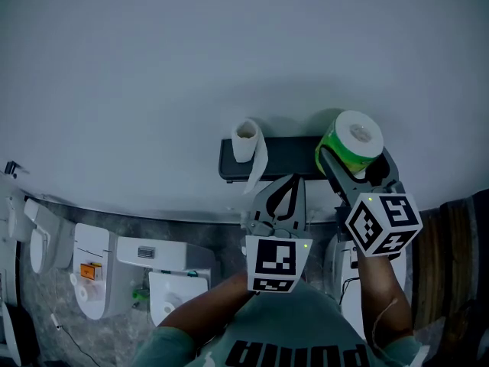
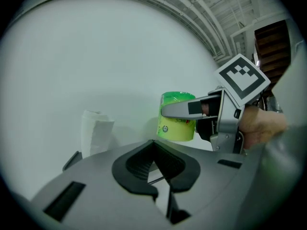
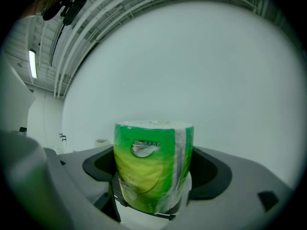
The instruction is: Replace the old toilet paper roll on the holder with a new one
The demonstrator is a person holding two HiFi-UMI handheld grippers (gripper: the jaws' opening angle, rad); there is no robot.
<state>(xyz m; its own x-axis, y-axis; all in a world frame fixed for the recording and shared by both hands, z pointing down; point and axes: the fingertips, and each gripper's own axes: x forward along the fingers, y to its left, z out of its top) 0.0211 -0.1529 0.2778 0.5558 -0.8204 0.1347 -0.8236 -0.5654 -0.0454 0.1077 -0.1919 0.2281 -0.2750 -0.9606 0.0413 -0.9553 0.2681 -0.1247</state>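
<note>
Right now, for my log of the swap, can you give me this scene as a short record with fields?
old roll: nearly used up, upright at the left end of the black holder, tail hanging down
new roll: green-wrapped, upright at the holder's right end
right tool: shut on the new roll
left tool: shut, empty, short of the holder
swap: not yet done

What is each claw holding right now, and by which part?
Right claw grips the green-wrapped new roll across its curved sides, with the roll upright. Left claw is shut on nothing.
</note>
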